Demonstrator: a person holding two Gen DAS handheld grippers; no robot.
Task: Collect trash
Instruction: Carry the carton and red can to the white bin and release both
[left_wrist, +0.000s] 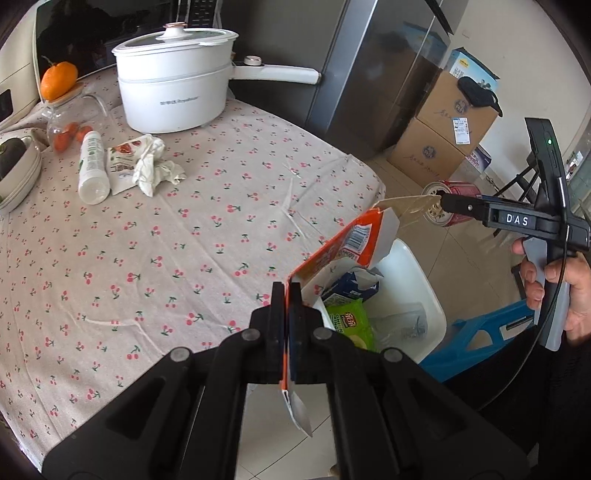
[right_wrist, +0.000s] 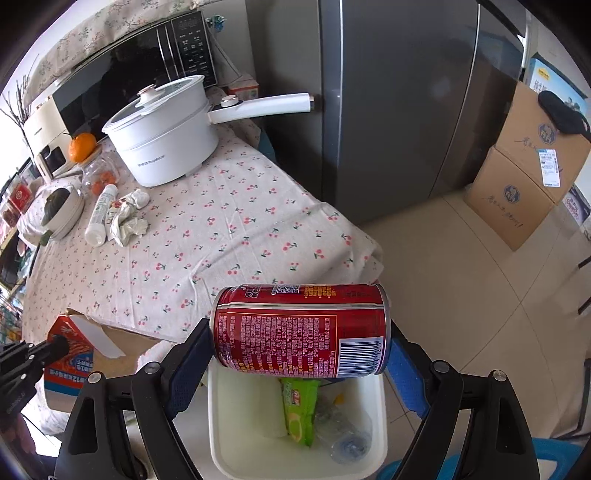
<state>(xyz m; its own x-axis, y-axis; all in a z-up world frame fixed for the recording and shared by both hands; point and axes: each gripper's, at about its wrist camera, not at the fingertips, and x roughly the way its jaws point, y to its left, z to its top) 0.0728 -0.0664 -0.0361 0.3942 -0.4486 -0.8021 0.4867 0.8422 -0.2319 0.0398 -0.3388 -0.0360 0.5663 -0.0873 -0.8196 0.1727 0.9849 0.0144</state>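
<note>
My left gripper (left_wrist: 287, 295) is shut on an orange and white carton (left_wrist: 347, 247), held at the table's edge over the white trash bin (left_wrist: 417, 280). The carton also shows in the right wrist view (right_wrist: 72, 354). My right gripper (right_wrist: 299, 345) is shut on a red drink can (right_wrist: 299, 328), held sideways just above the bin (right_wrist: 373, 435). The can and right gripper show in the left wrist view (left_wrist: 456, 203). The bin holds a green wrapper (right_wrist: 297, 410), a clear plastic bottle (right_wrist: 343, 439) and a blue carton (left_wrist: 351, 288). On the table lie a white bottle (left_wrist: 92, 168), a red sachet (left_wrist: 120, 166) and crumpled tissue (left_wrist: 155, 166).
The cherry-print table (left_wrist: 184, 240) carries a white electric pot (left_wrist: 173, 81) with a long handle, a glass jar (left_wrist: 70, 125) topped by an orange, and a bowl (left_wrist: 14, 170). A grey fridge (right_wrist: 399, 103) and cardboard boxes (right_wrist: 532, 166) stand behind. A blue stool (left_wrist: 480, 332) stands beside the bin.
</note>
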